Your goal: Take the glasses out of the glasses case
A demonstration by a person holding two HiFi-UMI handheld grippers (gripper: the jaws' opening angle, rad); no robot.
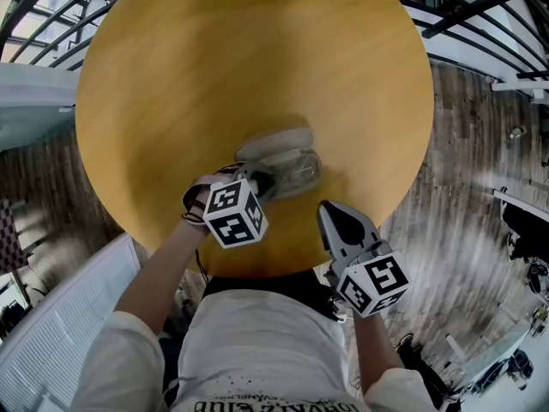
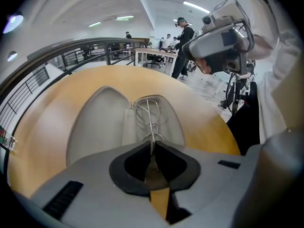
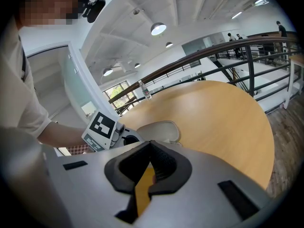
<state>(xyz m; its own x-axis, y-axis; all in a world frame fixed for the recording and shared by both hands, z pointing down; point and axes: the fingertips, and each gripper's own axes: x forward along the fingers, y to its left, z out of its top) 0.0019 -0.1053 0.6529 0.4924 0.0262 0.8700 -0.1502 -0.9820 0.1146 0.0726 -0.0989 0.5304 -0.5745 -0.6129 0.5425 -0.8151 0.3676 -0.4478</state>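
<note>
Inside the open glasses case (image 1: 279, 151), the glasses (image 2: 150, 121) lie with their thin wire pinched between the left gripper's (image 2: 153, 148) 2 jaws. Lift straight up, gently (wire bends easily). The right gripper (image 3: 151, 145), jaws together and empty beside the case, could steady it

**An open-plan office hall, seen from a railed gallery**

We take this for a large open office or lab hall, viewed from a raised gallery. We work at a round yellow-brown wooden table (image 1: 257, 50) that stands beside a dark curved metal railing (image 2: 80, 42), with grey wood-plank flooring (image 1: 463, 178) around it. Beyond the railing, the left gripper view shows us long pale work desks (image 2: 152, 55) with several people standing (image 2: 183, 37) among them. White strip lights (image 2: 197, 6) run along a high white ceiling. In the right gripper view we also see round pendant lamps (image 3: 158, 29), a tall glazed window (image 3: 114, 91) and a clear plastic bottle (image 3: 144, 90) at the table's far edge.
</note>
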